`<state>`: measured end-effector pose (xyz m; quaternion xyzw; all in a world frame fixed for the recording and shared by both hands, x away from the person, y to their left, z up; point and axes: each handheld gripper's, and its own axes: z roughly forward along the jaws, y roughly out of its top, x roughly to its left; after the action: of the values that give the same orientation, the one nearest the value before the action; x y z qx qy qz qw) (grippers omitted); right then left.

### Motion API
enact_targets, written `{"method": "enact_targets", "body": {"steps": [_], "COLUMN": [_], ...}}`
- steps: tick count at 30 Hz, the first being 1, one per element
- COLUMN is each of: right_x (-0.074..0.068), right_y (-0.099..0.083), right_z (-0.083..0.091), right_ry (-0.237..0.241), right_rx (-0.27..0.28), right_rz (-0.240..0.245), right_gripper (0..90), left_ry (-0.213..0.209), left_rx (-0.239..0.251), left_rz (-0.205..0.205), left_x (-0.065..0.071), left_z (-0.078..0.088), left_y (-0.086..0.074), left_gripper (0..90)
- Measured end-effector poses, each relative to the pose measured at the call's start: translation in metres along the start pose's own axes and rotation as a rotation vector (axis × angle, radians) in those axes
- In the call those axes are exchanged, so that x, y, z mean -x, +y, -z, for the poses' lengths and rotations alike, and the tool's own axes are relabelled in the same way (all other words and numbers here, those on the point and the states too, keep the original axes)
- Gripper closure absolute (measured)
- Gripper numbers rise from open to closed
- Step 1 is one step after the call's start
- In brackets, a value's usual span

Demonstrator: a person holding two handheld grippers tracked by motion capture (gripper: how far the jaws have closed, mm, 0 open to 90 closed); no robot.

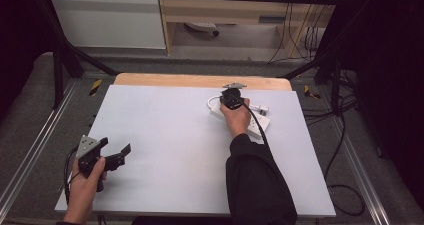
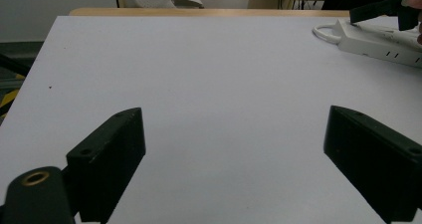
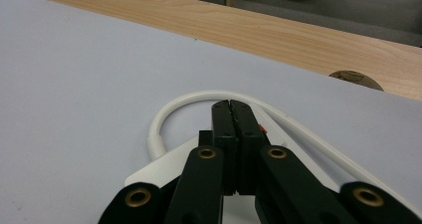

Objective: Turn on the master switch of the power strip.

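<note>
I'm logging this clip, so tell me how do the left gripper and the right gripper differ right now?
The left gripper has its jaws spread wide, while the right gripper has its jaws pressed together with nothing between them. The left gripper hovers at the near left of the white table, over bare surface; the right gripper is at the far side, over the end of the white power strip by its looped cord. Both are black and hand-held.

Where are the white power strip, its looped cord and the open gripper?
power strip (image 2: 378, 45), left gripper view, its top face.
looped cord (image 3: 164, 115), right gripper view, the bend.
left gripper (image 1: 116, 153), high view, between its fingers.
</note>
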<state>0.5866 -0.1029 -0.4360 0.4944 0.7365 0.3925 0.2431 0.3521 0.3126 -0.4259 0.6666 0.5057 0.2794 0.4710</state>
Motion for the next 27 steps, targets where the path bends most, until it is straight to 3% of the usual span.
{"method": "enact_targets", "body": {"steps": [27], "right_x": [0.0032], "right_y": [0.0012], "right_z": [-0.0027], "right_ry": [-0.022], "right_rx": [-0.006], "right_rz": [0.002], "right_gripper": [90.0], "left_ry": [0.0], "left_rx": [0.002], "left_rz": [-0.002], "left_x": [0.0003], "left_z": [-0.0001], "left_y": [0.0002], "left_gripper": [9.5]}}
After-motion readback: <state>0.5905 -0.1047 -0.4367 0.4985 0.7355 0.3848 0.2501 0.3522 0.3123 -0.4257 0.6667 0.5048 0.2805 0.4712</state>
